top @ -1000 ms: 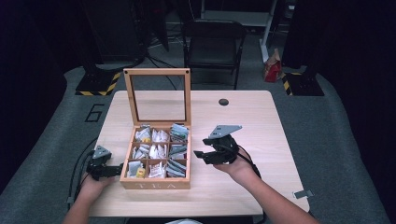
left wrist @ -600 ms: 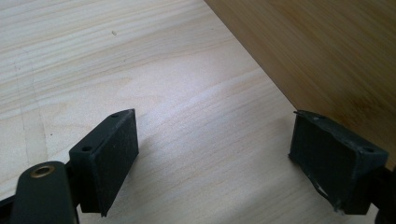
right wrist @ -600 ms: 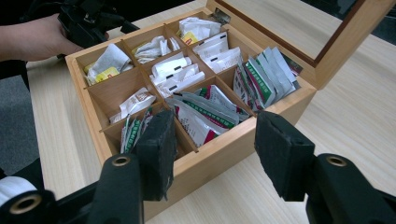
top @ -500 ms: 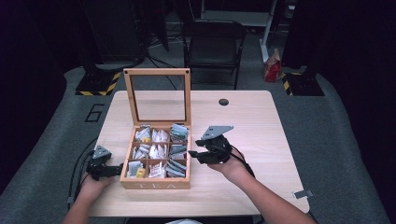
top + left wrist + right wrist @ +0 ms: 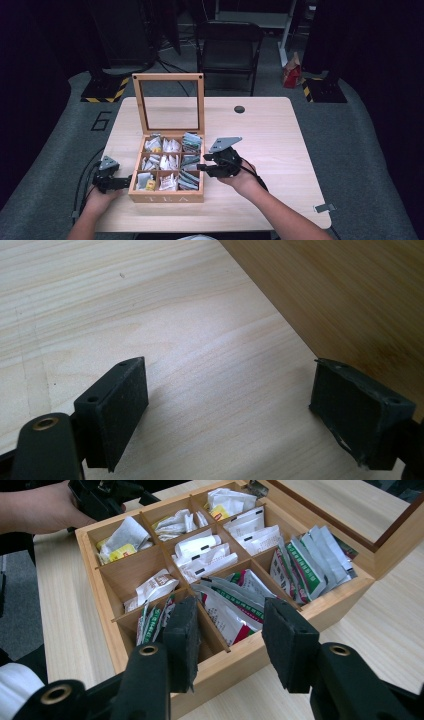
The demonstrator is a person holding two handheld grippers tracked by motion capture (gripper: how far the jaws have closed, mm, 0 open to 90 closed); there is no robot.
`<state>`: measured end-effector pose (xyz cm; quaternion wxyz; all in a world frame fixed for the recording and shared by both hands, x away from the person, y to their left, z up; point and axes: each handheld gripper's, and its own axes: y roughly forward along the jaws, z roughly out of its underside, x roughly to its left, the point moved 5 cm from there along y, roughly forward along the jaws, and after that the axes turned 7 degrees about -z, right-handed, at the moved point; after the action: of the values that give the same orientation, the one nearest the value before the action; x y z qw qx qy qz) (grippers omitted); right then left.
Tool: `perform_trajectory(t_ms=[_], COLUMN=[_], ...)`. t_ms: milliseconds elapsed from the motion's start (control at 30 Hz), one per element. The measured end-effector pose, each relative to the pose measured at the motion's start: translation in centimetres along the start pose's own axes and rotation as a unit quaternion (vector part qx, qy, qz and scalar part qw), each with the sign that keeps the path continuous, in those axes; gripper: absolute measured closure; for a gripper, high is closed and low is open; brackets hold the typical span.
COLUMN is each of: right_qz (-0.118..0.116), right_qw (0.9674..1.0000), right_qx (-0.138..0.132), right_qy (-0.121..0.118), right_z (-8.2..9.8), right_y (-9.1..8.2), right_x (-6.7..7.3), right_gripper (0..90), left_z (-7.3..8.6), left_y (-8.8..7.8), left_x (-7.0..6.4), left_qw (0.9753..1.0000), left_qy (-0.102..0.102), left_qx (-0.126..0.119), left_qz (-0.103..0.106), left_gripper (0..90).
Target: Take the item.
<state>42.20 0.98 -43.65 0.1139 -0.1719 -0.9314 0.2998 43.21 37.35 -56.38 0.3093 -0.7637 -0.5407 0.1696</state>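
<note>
A wooden tea box (image 5: 166, 196) stands on the table with its glass lid (image 5: 168, 76) upright. Its compartments hold white and green tea packets (image 5: 235, 605). My right gripper (image 5: 202, 169) reaches in from the box's right side. In the right gripper view its jaws (image 5: 227, 630) have just been closing and stand half apart over the near wall (image 5: 240, 662). Green-striped packets lie below them, and the pads press on nothing. My left gripper (image 5: 125, 181) rests at the box's left wall, open, with bare table between its jaws (image 5: 227, 405).
The wooden table (image 5: 270, 140) has free room to the right of the box and behind it. A dark round grommet (image 5: 239, 109) sits near the back edge and a small clip (image 5: 322, 207) at the right front. A black chair (image 5: 227, 45) stands behind the table.
The right gripper has moved left toward the box and slightly down, and its jaws have narrowed. The left gripper has stayed where it was.
</note>
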Motion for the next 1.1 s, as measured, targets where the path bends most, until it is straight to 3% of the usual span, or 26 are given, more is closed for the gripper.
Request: perform_trajectory(t_ms=[367, 700, 1100], right_qz=[-0.013, -0.051, -0.059], right_qw=[0.9999, 0.9982, 0.9974], right_qx=[0.009, 0.019, 0.031], right_qy=[-0.006, -0.025, -0.027], right_z=[0.6, 1.0, 1.3], right_y=[1.5, 2.6, 3.5], right_x=[0.6, 1.1, 1.3], right_gripper=[60.9, 63.9, 67.9], left_z=[0.0, 0.0, 0.0], left_y=[0.0, -0.1, -0.1], left_x=[0.0, 0.0, 0.0], left_qw=[1.0000, 1.0000, 1.0000], left_qy=[0.000, 0.002, 0.001], left_qx=[-0.001, 0.004, 0.003], left_qz=[-0.001, 0.002, 0.001], left_gripper=[15.0, 15.0, 15.0])
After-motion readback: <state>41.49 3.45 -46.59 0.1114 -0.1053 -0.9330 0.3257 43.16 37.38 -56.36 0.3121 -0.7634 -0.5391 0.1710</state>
